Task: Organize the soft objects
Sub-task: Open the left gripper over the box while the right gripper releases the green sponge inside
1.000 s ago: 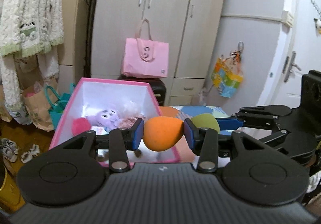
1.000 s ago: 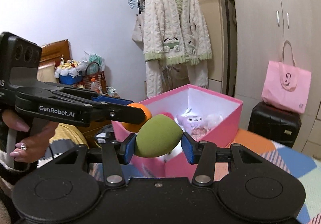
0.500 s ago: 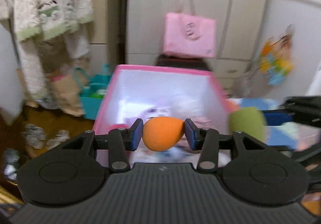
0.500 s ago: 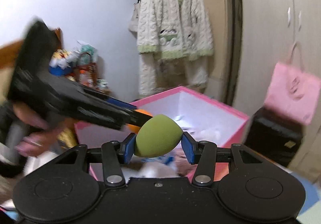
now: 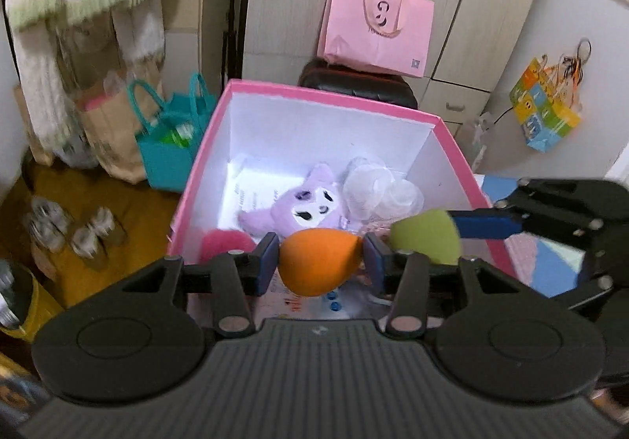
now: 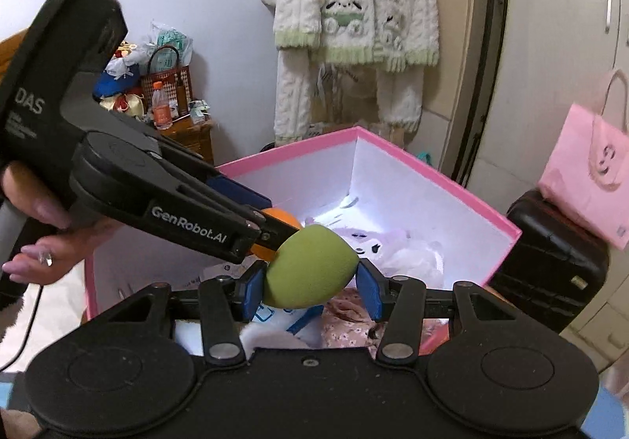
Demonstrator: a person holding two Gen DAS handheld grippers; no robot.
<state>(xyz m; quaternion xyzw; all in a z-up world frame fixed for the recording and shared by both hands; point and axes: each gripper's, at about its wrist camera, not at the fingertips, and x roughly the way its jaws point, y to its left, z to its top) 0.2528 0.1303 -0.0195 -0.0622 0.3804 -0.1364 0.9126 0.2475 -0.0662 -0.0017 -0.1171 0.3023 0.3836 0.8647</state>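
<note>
My left gripper (image 5: 320,262) is shut on an orange egg-shaped sponge (image 5: 318,262) and holds it over the near edge of an open pink box (image 5: 330,94). My right gripper (image 6: 310,281) is shut on a green egg-shaped sponge (image 6: 310,270), also above the box (image 6: 432,173); it shows in the left wrist view (image 5: 426,238) just right of the orange one. The two sponges hang side by side, almost touching. Inside the box lie a purple plush toy (image 5: 302,203), a pink fluffy ball (image 5: 226,244) and clear plastic pieces (image 5: 377,191).
A pink paper bag (image 5: 375,30) sits on a black suitcase (image 5: 357,83) behind the box. A teal bag (image 5: 171,148) and shoes (image 5: 70,228) are on the floor at left. A white knitted cardigan (image 6: 354,26) hangs by the wardrobe. A patchwork cover (image 5: 550,262) lies at right.
Both grippers have moved forward and tilted down over the box, each still holding its sponge. The box's inside now shows from above.
</note>
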